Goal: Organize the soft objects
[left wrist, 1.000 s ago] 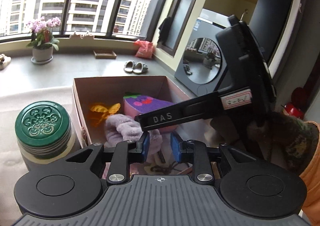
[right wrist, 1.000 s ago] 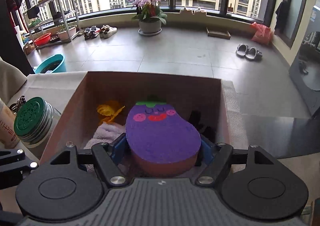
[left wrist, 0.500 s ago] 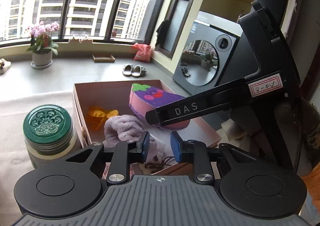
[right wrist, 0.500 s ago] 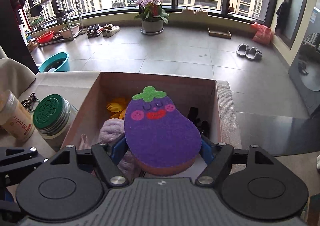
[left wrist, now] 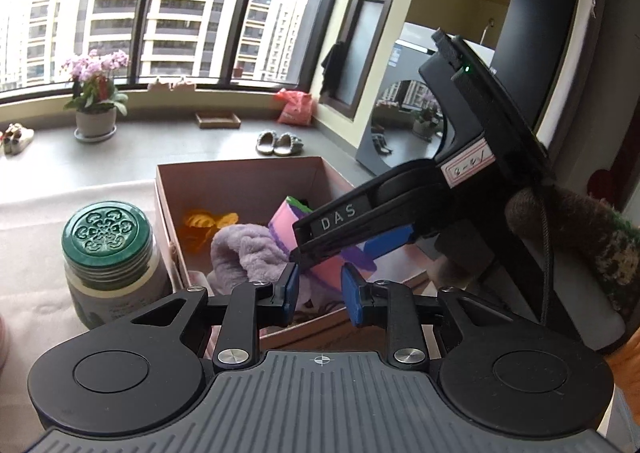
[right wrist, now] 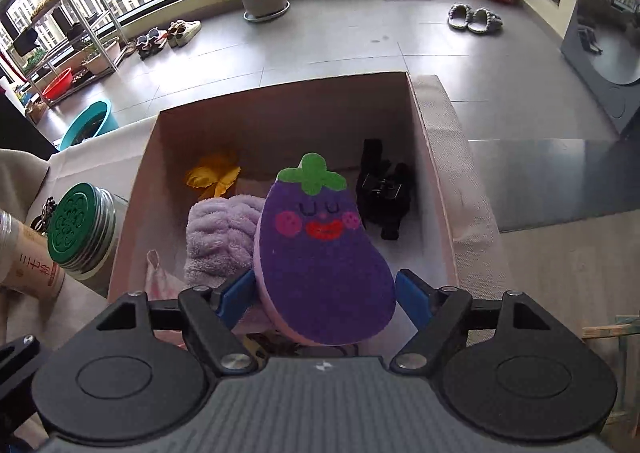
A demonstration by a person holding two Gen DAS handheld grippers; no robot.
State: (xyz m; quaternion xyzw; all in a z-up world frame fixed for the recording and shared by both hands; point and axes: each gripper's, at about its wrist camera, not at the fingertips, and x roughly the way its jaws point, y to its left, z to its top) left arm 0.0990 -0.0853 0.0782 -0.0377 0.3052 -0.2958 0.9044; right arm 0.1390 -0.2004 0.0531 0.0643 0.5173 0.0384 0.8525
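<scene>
A purple eggplant-shaped sponge [right wrist: 324, 265] with a pink underside sits between the blue pads of my right gripper [right wrist: 326, 295], over the near part of an open cardboard box [right wrist: 280, 105]; the pads look slightly apart from its sides. The sponge also shows in the left wrist view [left wrist: 316, 249], under the right gripper's black body. A lilac fluffy towel [right wrist: 220, 233] lies in the box beside it. My left gripper [left wrist: 319, 293] is narrowly open and empty, just in front of the box's near edge [left wrist: 320, 321].
In the box lie a yellow soft item [right wrist: 212, 175], a black item [right wrist: 384, 189] and a pink cloth [right wrist: 158, 281]. A green-lidded jar [left wrist: 108, 249] stands left of the box, with a tan bottle [right wrist: 28, 265] beside it. The table has a white cloth.
My right gripper tilted downward, lowering the sponge deeper toward the box floor, and its pads have spread a little off the sponge. The left gripper hardly moved.
</scene>
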